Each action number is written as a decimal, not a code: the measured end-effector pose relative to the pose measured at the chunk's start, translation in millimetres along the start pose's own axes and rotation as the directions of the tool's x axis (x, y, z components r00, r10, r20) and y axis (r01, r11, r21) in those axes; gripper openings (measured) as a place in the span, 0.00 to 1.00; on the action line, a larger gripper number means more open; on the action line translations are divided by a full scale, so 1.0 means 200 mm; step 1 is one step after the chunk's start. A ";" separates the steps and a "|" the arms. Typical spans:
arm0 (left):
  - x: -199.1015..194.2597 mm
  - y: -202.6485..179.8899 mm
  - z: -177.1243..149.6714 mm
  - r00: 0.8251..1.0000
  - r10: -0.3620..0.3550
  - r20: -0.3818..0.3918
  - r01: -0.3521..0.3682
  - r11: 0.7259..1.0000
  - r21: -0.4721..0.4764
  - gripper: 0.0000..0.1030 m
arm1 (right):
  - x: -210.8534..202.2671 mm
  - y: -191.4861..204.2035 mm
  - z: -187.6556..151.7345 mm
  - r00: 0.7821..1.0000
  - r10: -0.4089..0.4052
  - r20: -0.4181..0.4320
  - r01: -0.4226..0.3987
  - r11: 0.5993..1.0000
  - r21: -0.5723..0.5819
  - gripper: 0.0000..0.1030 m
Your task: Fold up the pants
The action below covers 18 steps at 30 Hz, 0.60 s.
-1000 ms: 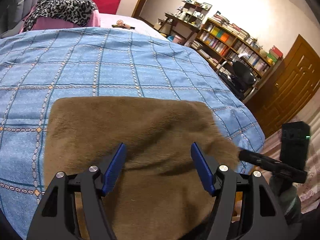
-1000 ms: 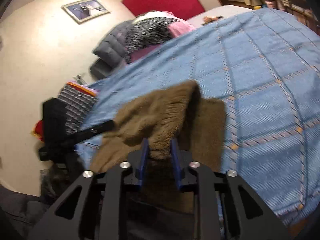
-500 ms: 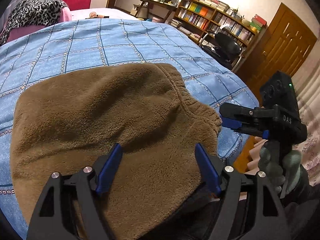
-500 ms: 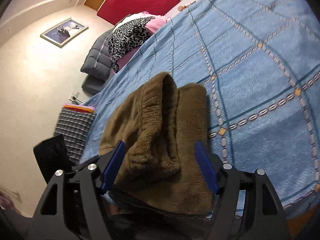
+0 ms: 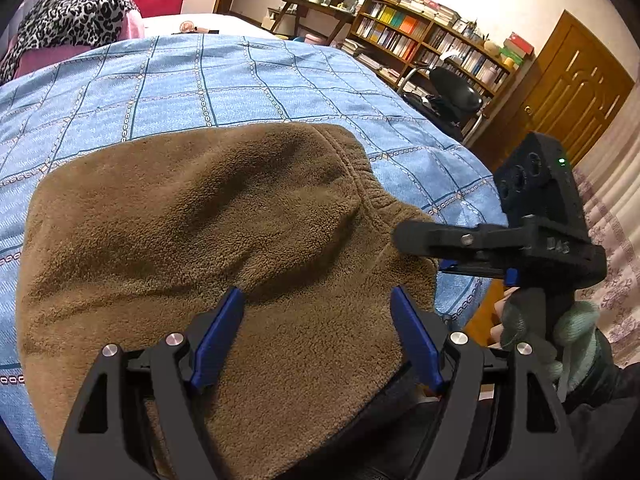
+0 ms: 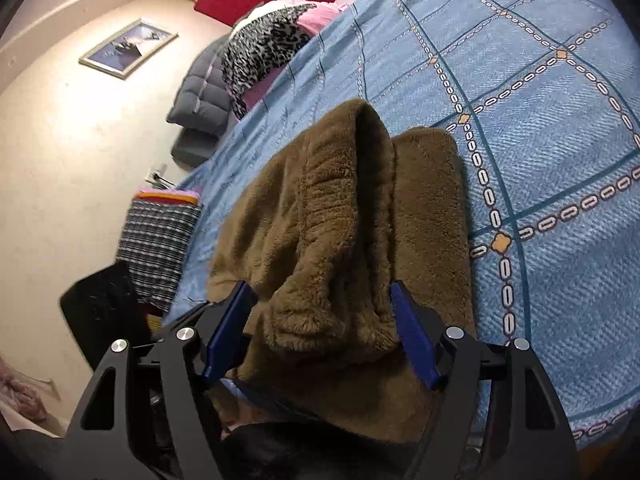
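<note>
I saw brown pants (image 5: 208, 240) on a blue checked bedspread (image 5: 192, 80), black grippers with blue pads (image 5: 218, 332), and a leopard-print cloth (image 5: 68, 20).

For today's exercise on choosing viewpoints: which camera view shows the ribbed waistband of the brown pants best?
The right wrist view: the waistband fills the centre, with ribbing and folded-over edge clear. The left wrist view shows mostly the flat fleece of the pants, with the waistband only as a thin strip at the right edge.

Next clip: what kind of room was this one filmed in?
Most likely a bedroom at home that also serves as a study. The brown fleece pants lie on a bed with a blue checked bedspread, pillows and a leopard-print blanket are piled at its head, and a wooden bookshelf full of books lines the far wall.
</note>
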State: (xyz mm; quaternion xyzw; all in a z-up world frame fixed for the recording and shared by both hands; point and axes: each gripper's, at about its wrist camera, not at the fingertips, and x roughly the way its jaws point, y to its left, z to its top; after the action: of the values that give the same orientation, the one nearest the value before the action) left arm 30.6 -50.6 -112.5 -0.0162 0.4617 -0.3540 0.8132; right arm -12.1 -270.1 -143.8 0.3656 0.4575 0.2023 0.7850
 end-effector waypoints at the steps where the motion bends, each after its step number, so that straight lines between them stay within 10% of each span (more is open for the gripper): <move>1: 0.00 0.00 0.00 1.000 -0.001 0.001 0.001 1.000 -0.003 0.73 | 0.01 0.00 0.00 1.000 -0.012 0.002 0.012 1.000 0.006 0.55; 7: -0.08 0.04 0.02 0.999 0.003 0.041 -0.001 1.000 -0.028 0.73 | -0.06 0.06 0.03 0.999 -0.007 0.054 0.010 0.999 -0.050 0.35; 18: -0.32 0.16 0.08 0.986 0.040 0.164 -0.027 0.996 -0.079 0.73 | -0.37 0.08 -0.01 0.983 -0.090 0.161 0.106 0.990 -0.092 0.32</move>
State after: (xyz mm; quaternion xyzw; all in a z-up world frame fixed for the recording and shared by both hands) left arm 40.7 5.9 -67.8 -0.0690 0.4062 -0.3196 0.8533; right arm -50.1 -306.8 -90.7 0.3174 0.4011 0.1567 0.8449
